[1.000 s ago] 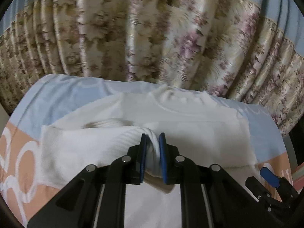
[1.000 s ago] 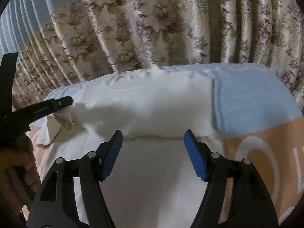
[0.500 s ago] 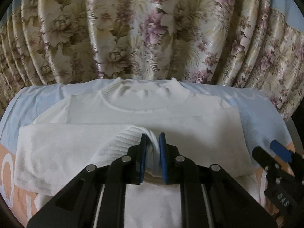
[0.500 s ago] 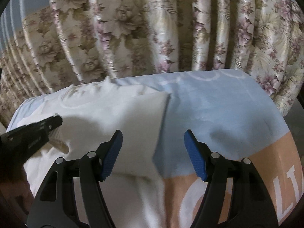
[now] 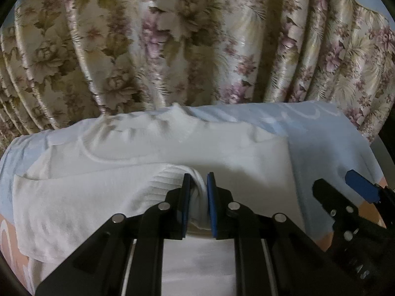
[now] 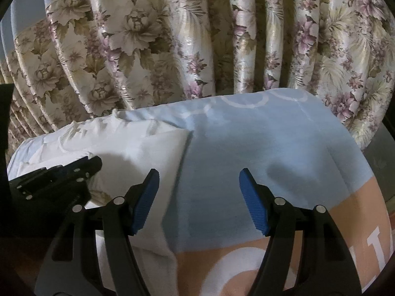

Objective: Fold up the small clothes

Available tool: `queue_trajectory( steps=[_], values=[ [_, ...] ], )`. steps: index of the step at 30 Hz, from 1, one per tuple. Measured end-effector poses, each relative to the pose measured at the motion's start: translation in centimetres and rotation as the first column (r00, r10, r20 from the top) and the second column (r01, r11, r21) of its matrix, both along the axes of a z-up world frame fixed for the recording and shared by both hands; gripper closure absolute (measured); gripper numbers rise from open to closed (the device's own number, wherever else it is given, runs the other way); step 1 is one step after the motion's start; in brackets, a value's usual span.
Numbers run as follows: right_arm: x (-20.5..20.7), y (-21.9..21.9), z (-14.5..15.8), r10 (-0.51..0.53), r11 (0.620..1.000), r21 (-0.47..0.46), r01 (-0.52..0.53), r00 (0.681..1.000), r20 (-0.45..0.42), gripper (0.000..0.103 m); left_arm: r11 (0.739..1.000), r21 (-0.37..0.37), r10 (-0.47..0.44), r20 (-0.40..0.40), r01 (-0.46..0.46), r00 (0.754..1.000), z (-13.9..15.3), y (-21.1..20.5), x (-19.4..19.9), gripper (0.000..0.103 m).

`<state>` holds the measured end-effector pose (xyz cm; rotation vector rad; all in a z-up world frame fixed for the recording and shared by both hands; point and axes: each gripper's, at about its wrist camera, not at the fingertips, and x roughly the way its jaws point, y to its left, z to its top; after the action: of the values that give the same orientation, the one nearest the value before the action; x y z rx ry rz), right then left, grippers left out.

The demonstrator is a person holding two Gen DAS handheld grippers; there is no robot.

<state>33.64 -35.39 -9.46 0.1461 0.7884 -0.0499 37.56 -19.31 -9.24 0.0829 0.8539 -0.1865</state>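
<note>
A white long-sleeved top lies flat on the blue and peach cloth, collar toward the curtain. Its left sleeve is folded across the body, and my left gripper is shut on the ribbed cuff over the middle of the top. In the right wrist view the top shows at the left, with the left gripper lying over it. My right gripper is open above the bare blue cloth, right of the top's edge, holding nothing. It also shows at the right of the left wrist view.
A floral curtain hangs close behind the far edge of the surface. The cover cloth is blue at the back and peach with white letters at the front. Its right edge drops off to a dark floor.
My left gripper has carried the cuff rightward across the top, laying the sleeve over the body. My right gripper has swung right, off the top and over the blue cloth, still open.
</note>
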Motion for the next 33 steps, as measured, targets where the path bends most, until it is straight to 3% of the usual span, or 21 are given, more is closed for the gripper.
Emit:
queue_trajectory(
  steps=[3,6,8,9,19,28,30,33],
  values=[
    [-0.1,-0.9,-0.2,-0.009,1.0,0.004,0.009,1.0,-0.011,0.034,1.0,0.014,-0.009,-0.013,0.009,1.0,-0.9,-1.2,0.2,0.089],
    [-0.3,-1.2,-0.1,-0.009,1.0,0.0,0.009,1.0,-0.006,0.03,0.999,0.033,-0.001,-0.006,0.001,1.0,-1.4,-1.0,-0.2,0.078],
    [-0.4,-1.1,-0.1,-0.012,1.0,0.006,0.013,1.0,-0.005,0.03,0.999,0.044,-0.004,0.016,0.004,1.0,-1.1,-0.9,-1.0,0.027],
    [-0.4,-1.0,0.0,-0.014,1.0,0.008,0.014,1.0,-0.005,0.03,0.999,0.048,-0.003,0.035,0.001,0.999,-0.8,-0.6,-1.3,0.02],
    [0.2,2.3,1.3,0.041,0.999,0.016,-0.042,0.999,0.015,0.03,0.998,0.006,0.059,0.112,-0.059,0.992,2.9,5.7,-3.5,0.018],
    [1.8,8.0,-0.1,0.157,0.987,0.027,-0.157,0.987,-0.017,0.031,0.979,0.069,0.183,0.112,-0.191,0.977,1.7,15.0,-2.9,0.018],
    [2.5,8.9,-1.1,0.158,0.987,0.023,-0.157,0.986,-0.052,0.034,0.974,0.071,0.208,0.104,-0.216,0.972,1.1,17.0,-2.9,0.018],
    [3.3,10.3,-2.7,0.166,0.986,0.032,-0.164,0.982,-0.095,0.048,0.967,0.081,0.236,0.098,-0.244,0.967,0.3,19.7,-3.0,0.018]
  ],
)
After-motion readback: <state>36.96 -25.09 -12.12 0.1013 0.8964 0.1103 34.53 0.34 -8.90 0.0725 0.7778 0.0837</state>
